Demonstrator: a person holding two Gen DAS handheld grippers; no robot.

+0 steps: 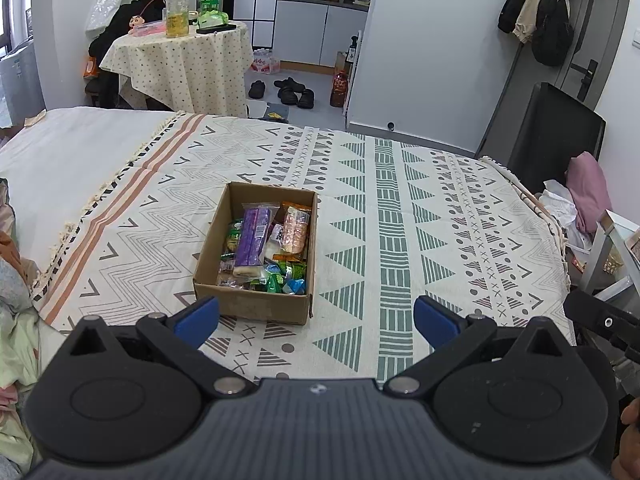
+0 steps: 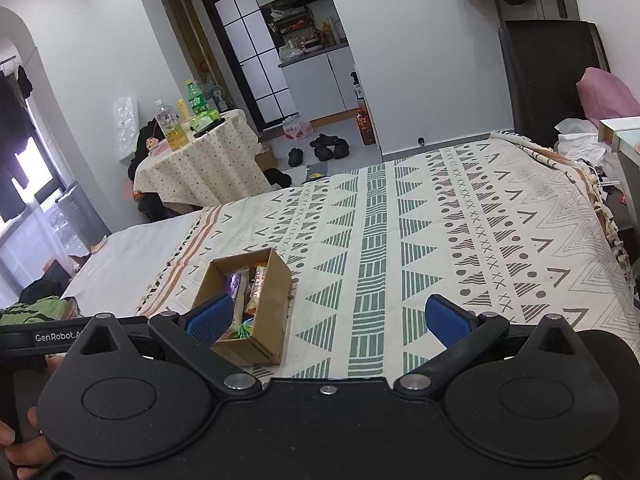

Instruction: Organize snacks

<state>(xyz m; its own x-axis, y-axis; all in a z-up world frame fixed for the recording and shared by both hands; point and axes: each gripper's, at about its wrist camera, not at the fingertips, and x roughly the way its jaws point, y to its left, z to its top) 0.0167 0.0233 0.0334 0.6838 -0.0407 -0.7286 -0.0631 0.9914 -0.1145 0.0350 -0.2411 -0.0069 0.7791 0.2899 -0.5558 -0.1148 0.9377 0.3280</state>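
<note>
An open cardboard box (image 1: pixel 256 304) sits on the patterned bedspread (image 1: pixel 392 208). It holds several snack packets, among them a purple pack (image 1: pixel 253 240) and an orange pack (image 1: pixel 295 228). My left gripper (image 1: pixel 316 320) is open and empty, hovering just in front of the box's near wall. In the right wrist view the box (image 2: pixel 268 304) lies to the left, with my right gripper (image 2: pixel 338 320) open and empty; its left fingertip (image 2: pixel 210 318) overlaps the box's near corner in the image. No snacks lie on the bedspread outside the box.
A small round table (image 1: pixel 180 60) with bottles (image 1: pixel 177 8) stands beyond the bed. Shoes (image 1: pixel 288 90) lie on the floor. A black chair (image 1: pixel 552 136) and pink cloth (image 1: pixel 588 188) are at the bed's right. Bedding is bunched at the left (image 1: pixel 16 320).
</note>
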